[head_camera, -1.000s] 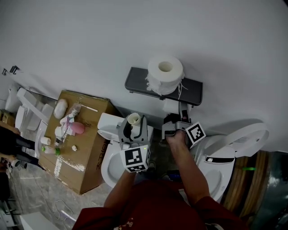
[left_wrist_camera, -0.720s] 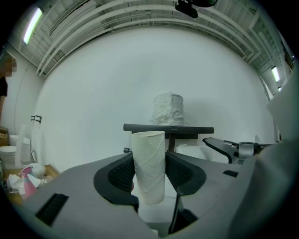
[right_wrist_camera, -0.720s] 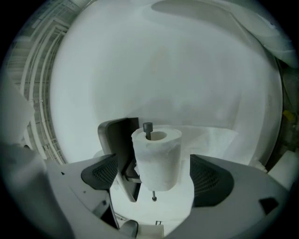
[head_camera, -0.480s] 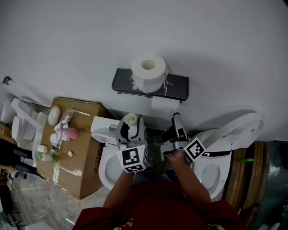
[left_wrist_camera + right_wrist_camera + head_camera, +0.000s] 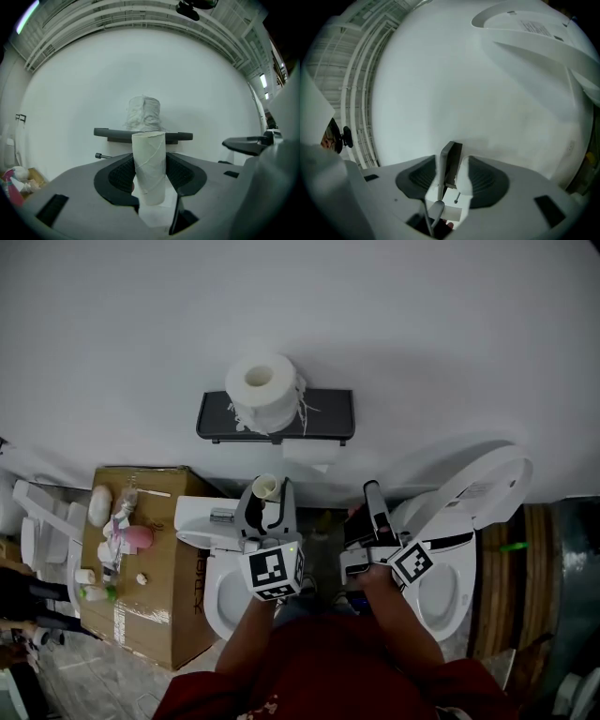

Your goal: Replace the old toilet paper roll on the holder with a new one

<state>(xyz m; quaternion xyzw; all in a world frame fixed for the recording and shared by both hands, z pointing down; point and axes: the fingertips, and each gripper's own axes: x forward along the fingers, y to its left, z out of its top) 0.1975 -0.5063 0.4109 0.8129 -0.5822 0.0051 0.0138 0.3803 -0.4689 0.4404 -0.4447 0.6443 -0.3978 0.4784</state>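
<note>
- A person in a red top (image 5: 319, 671) reached forward with both arms, each hand gripping a tool that carried a cube with black-and-white square markers (image 5: 275, 573).
- The left tool (image 5: 266, 502) was pinching an empty, pale brown cardboard toilet paper tube (image 5: 149, 159). The tube stood upright between the two dark pads, which pressed on its sides, and its open end faced up.
- The right tool (image 5: 453, 174) had just been drawing its jaws in. In the right gripper view they pinched a flat grey metal strip (image 5: 446, 161) that stood on end between the pads.
- Under the left tool sat a white ceramic toilet (image 5: 217, 594), its bowl open to the head view.
- Under and beside the right tool sat a second white toilet with its lid raised (image 5: 473, 498) towards the wall.
- To the left of the first toilet stood a brown cardboard box (image 5: 159, 610). On its top lay a small pink object (image 5: 139, 537) and several small white ones, too small to identify.
- Farther off, a dark grey flat shelf (image 5: 323, 414) was fixed to the wall, well apart from both tools.
- A full white toilet paper roll with ragged loose edges (image 5: 262, 390) stood on end on the left part of that shelf, hole upward. In the left gripper view it showed straight behind the held tube.
- Behind everything ran the plain white wall (image 5: 422, 324).
</note>
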